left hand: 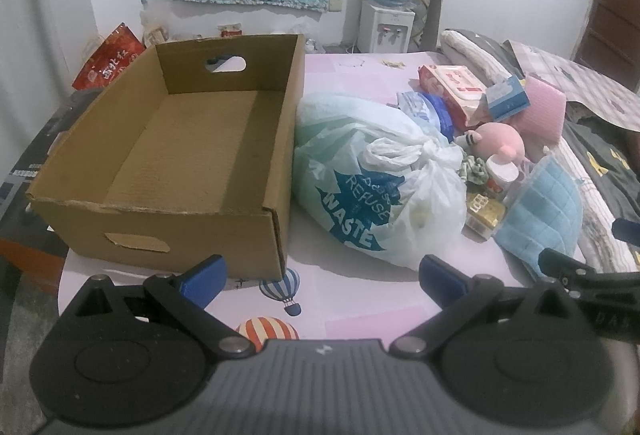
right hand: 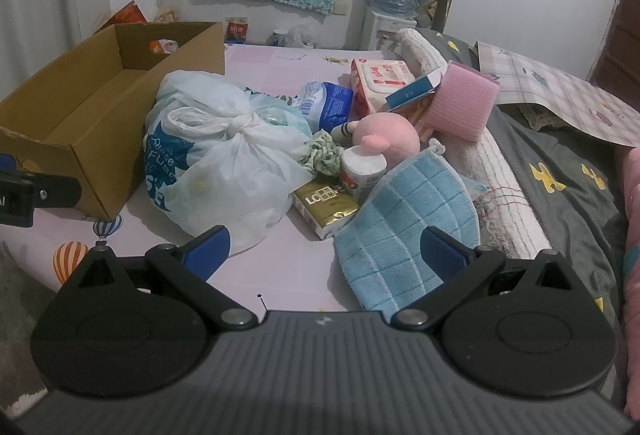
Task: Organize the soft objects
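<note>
Cardboard box (left hand: 168, 163), open-topped and holding nothing, sits on a pink printed tablecloth (left hand: 344, 295). Left wrist view: the left gripper (left hand: 322, 281) hovers just short of the box's near right corner, jaws spread wide, holding nothing. A knotted white plastic bag (left hand: 372, 187) lies touching the box's right wall. Right of the bag lie a pink plush toy (left hand: 502, 145), a blue quilted cloth (left hand: 548, 219) and a pink sponge block (left hand: 542, 111).

Right wrist view: the right gripper (right hand: 324, 249) hovers well right of the box (right hand: 100, 107), jaws spread wide and empty; its right finger overlaps the blue cloth (right hand: 404, 219). The bag (right hand: 224, 163) and plush (right hand: 388, 137) lie beyond.
</note>
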